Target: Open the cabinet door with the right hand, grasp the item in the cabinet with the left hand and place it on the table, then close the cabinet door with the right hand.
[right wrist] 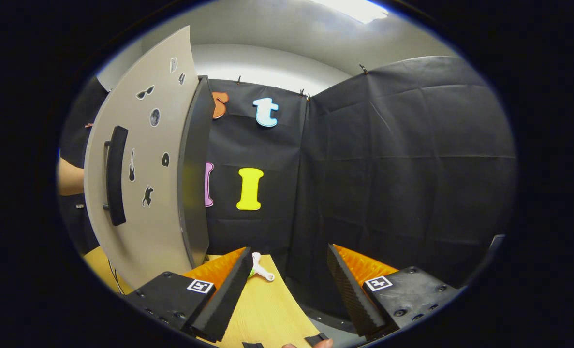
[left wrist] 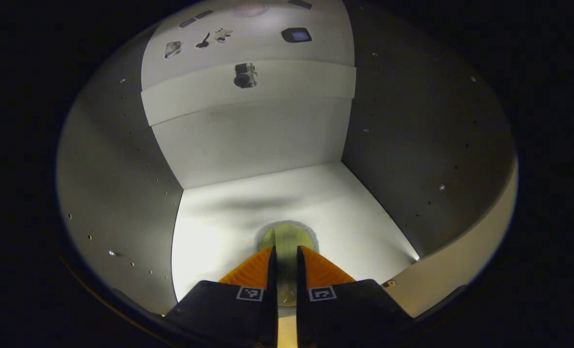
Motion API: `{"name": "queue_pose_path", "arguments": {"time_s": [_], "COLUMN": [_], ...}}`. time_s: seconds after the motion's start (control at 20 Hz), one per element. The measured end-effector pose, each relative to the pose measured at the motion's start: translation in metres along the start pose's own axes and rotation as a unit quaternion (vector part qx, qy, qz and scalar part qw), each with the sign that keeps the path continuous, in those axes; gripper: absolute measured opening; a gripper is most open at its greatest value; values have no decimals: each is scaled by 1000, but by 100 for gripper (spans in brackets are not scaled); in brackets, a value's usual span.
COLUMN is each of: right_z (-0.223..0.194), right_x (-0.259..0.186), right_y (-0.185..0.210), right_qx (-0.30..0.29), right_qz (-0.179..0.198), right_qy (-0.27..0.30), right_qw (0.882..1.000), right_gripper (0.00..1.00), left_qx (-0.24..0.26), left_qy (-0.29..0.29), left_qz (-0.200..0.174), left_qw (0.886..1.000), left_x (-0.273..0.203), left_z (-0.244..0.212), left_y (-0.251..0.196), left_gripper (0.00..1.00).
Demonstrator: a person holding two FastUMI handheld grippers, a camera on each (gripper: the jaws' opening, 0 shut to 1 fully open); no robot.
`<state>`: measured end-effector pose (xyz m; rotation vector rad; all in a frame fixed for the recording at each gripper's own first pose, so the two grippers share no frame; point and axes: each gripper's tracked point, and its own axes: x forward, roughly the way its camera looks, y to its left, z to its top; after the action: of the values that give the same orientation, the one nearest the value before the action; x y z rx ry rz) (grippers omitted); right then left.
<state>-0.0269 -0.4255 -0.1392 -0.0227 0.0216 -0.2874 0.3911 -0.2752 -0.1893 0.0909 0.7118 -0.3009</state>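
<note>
Left gripper view: we look from the cabinet's mouth straight into its white interior, angled slightly down onto the shelf floor, close enough that both side walls wrap the edges; the left gripper sits at bottom centre. Right gripper view: we look from outside, low over the wooden table, facing the booth's black wall, with the open cabinet door near on the left and the right gripper at bottom. We find no common surface between the two views.
</note>
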Motion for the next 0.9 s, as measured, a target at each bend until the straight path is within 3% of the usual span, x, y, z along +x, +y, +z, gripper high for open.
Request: {"name": "queue_pose_path", "arguments": {"time_s": [0.2, 0.45, 0.9], "right_z": [5, 15, 36], "right_x": [-4, -4, 0], "right_y": [4, 26, 68], "right_qx": [4, 2, 37], "right_qz": [-7, 3, 27], "right_qy": [-5, -18, -21], "right_qw": [1000, 1000, 999], "right_gripper": [97, 97, 97], "left_qx": [18, 15, 35], "left_qy": [-17, -36, -58], "left_qz": [-9, -33, -31], "left_qw": [1000, 999, 997], "left_x": [-30, -76, -142], "left_z": [-1, -33, -151], "left_y": [-2, -4, -24], "left_gripper": [19, 18, 19]}}
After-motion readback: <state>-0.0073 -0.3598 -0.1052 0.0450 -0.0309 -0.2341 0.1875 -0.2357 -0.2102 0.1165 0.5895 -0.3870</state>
